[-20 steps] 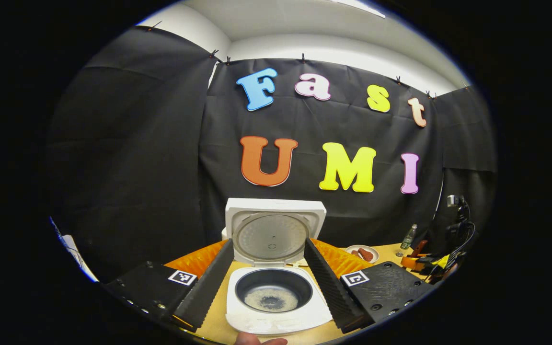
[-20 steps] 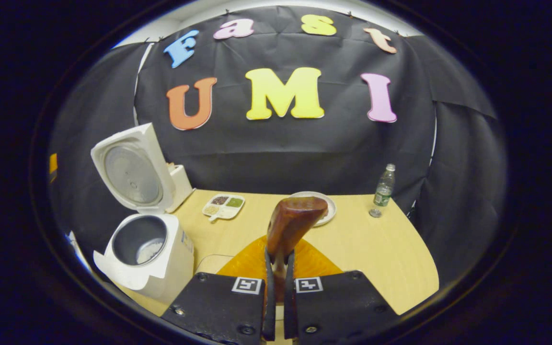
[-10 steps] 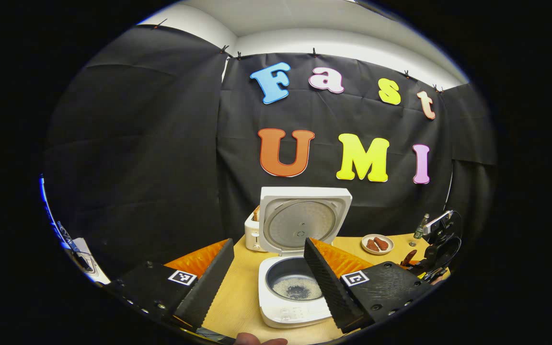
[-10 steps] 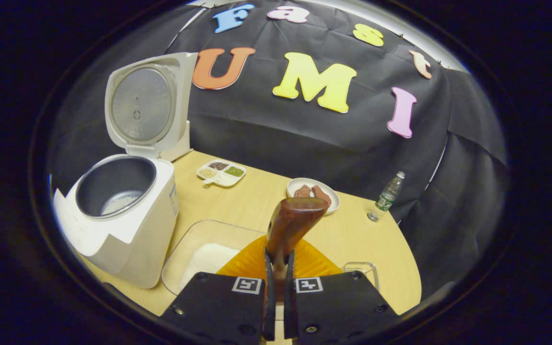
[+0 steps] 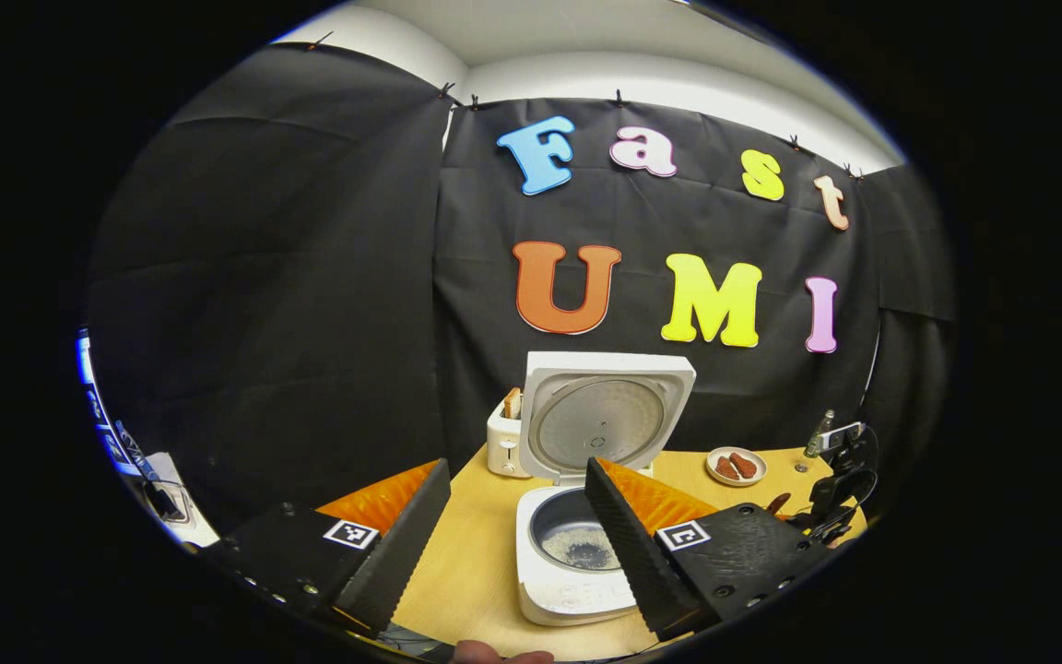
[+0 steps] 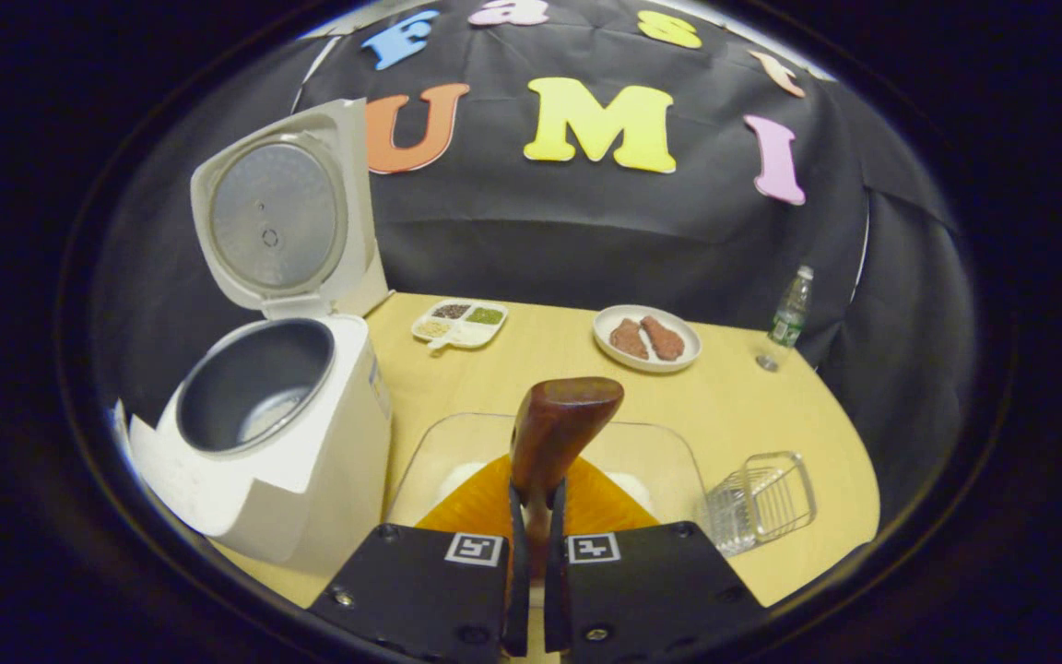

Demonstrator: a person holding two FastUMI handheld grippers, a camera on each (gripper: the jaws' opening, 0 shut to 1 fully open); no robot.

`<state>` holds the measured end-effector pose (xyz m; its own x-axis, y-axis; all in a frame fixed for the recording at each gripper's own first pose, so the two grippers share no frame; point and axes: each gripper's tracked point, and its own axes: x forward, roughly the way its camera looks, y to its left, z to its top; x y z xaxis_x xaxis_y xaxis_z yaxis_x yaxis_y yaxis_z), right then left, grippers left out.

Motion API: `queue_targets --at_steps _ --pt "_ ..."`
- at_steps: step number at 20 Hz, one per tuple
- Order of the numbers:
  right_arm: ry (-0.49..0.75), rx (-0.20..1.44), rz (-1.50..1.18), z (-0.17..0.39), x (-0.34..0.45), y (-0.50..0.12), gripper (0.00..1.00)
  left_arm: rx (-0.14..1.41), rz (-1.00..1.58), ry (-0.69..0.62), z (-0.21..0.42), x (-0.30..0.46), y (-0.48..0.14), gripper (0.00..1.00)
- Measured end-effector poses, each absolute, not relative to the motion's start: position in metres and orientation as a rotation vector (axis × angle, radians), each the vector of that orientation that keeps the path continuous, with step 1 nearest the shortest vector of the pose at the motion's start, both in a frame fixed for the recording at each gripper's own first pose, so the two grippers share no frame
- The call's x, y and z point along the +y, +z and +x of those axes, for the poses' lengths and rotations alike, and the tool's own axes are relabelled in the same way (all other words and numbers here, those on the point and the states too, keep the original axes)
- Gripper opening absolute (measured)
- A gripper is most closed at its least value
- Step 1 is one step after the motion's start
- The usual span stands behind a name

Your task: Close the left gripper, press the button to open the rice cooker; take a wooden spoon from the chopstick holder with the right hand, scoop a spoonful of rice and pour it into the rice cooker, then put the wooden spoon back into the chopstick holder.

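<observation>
Rice cooker (image 6: 264, 433) stands open on the counter (image 6: 540, 355), lid up, so the button step reads as done; a thin layer of rice lies in the bottom of its pot in the left gripper view. Right claw (image 6: 531, 553) is clenched on the wooden spoon (image 6: 557, 433), both fingers pressing its handle, bowl end raised in front of the camera; whether the bowl carries any rice cannot be told from this side. Judged step: spoon in hand over the clear rice container (image 6: 642, 452), either about to scoop or, with rice already in the pot, on the way to returning the spoon. Clear container sits just beside the cooker's right wall and holds white rice. A clear slatted holder (image 6: 761, 503), taken to be the chopstick holder, lies near the container's right edge and looks empty. Next move calls for either dipping the spoon bowl into the container or steering its end into that holder. Left claw (image 5: 517, 521) is released, fingers spread wide, grasping nothing, held back from the cooker (image 5: 577, 563). Elsewhere: divided dish of grains (image 6: 460, 321), plate of meat (image 6: 646, 337), water bottle (image 6: 789, 309).
</observation>
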<state>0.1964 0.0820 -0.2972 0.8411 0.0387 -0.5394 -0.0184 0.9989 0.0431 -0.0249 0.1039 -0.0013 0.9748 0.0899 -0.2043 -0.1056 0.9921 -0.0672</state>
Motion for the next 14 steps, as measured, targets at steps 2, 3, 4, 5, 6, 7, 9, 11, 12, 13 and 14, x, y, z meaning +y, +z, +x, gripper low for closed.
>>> queue_targets --at_steps 2,3,4,5,6,7,9,11,12,13,14 --pt "0.037 0.588 0.144 0.197 0.086 -0.298 0.12 0.206 -0.077 0.102 -0.028 0.105 -0.003 0.94" --pt "0.037 0.594 0.194 0.197 0.089 -0.299 0.12 0.206 -0.079 0.103 -0.028 0.105 0.0 0.94" --pt "0.042 0.598 0.228 0.197 0.091 -0.298 0.12 0.206 -0.081 0.104 -0.03 0.104 0.0 0.94" --pt "0.05 0.6 0.26 0.197 0.093 -0.299 0.12 0.206 -0.081 0.105 -0.03 0.103 0.001 0.94" --pt "0.057 0.601 0.301 0.197 0.095 -0.298 0.12 0.208 -0.082 0.105 -0.031 0.103 0.0 0.94" --pt "0.063 0.603 0.35 0.195 0.097 -0.298 0.12 0.207 -0.083 0.104 -0.031 0.101 0.0 0.94" --pt "0.063 0.612 0.463 0.196 0.097 -0.298 0.12 0.209 -0.079 0.102 -0.032 0.099 0.002 0.94" --pt "0.043 0.626 0.584 0.196 0.086 -0.301 0.12 0.211 -0.072 0.098 -0.032 0.098 0.002 0.94" --pt "0.027 0.632 0.647 0.197 0.078 -0.304 0.12 0.211 -0.069 0.094 -0.032 0.097 0.002 0.94" --pt "0.01 0.636 0.71 0.197 0.069 -0.307 0.12 0.211 -0.067 0.092 -0.032 0.097 0.003 0.94" --pt "-0.001 0.641 0.773 0.197 0.062 -0.31 0.12 0.213 -0.067 0.089 -0.033 0.095 0.004 0.94"
